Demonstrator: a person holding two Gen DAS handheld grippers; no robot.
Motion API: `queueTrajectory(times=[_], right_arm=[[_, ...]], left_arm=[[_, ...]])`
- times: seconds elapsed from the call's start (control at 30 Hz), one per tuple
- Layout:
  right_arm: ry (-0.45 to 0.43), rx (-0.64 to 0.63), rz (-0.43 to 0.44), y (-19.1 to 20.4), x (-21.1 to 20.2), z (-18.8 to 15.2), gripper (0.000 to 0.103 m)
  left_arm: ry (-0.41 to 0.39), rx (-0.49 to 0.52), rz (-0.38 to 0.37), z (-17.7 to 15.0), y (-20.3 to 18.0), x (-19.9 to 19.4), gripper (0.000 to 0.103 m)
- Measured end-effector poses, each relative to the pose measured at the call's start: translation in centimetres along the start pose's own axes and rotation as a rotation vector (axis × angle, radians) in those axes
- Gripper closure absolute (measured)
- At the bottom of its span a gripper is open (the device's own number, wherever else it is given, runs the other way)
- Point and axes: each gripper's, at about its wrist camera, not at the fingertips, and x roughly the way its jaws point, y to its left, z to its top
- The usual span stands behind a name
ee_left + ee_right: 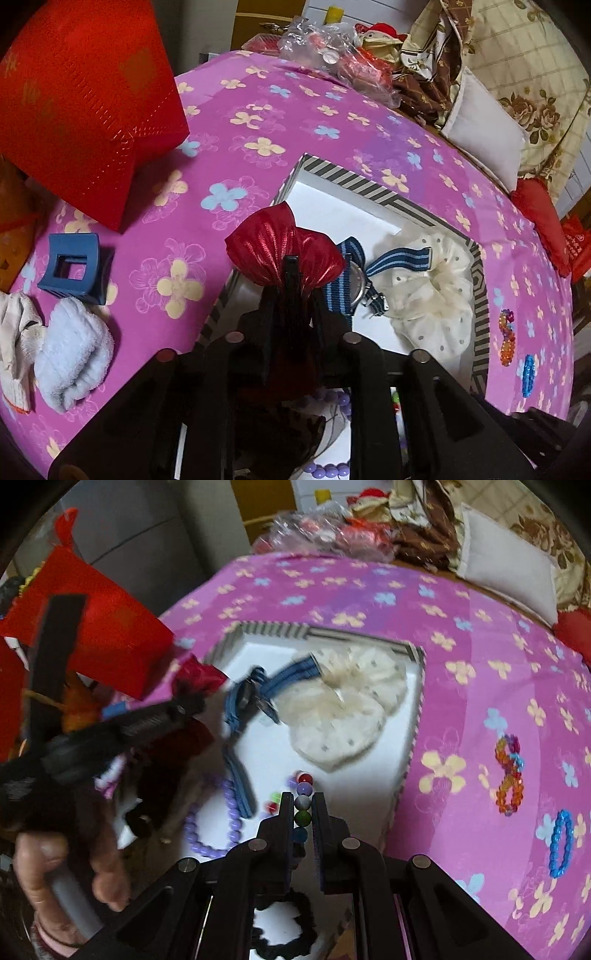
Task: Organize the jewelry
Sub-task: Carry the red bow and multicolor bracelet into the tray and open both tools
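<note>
Jewelry sits mostly in the white tray with the striped rim [347, 177] on your pink flowered cloth [258, 122]. Your left gripper [291, 280] has its jaws nearly together around the pleated red bow [280, 251], over the tray's near-left edge; whether the pads press it, I cannot tell. Your right gripper [303, 812] is clenched on a string of multicoloured beads [303, 805] above the tray's near end. Inside lie a blue striped watch [354, 273], touching a cream dotted scrunchie [428, 295], a purple bead bracelet [221, 819] and a black scrunchie [284, 923]. Orange [509, 771] and blue [559, 842] bead bracelets rest outside, right of the tray; a blue hair claw [74, 267] lies well left.
</note>
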Motion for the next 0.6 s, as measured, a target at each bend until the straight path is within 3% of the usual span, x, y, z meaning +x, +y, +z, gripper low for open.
queueTrajectory(times=[0.2, 0.3, 0.4, 0.6], right_arm=[[0.026, -0.044, -0.035, 0.2, 0.4, -0.8, 0.094], [0.008, -0.046, -0.043, 0.0, -0.6, -1.1, 0.091], [-0.037, -0.023, -0.042, -0.9, -2.7, -1.8, 0.076], [-0.133, 0.022, -0.119, -4.7, -8.7, -6.7, 0.064]], left_arm=[[-0.019, 0.016, -0.002, -0.2, -0.5, -0.6, 0.061], [-0.043, 0.037, -0.02, -0.4, -1.0, -1.3, 0.06], [-0.079, 0.06, -0.026, -0.6, -1.7, -2.3, 0.06], [-0.138, 0.076, -0.004, -1.1, -2.4, -3.8, 0.06]])
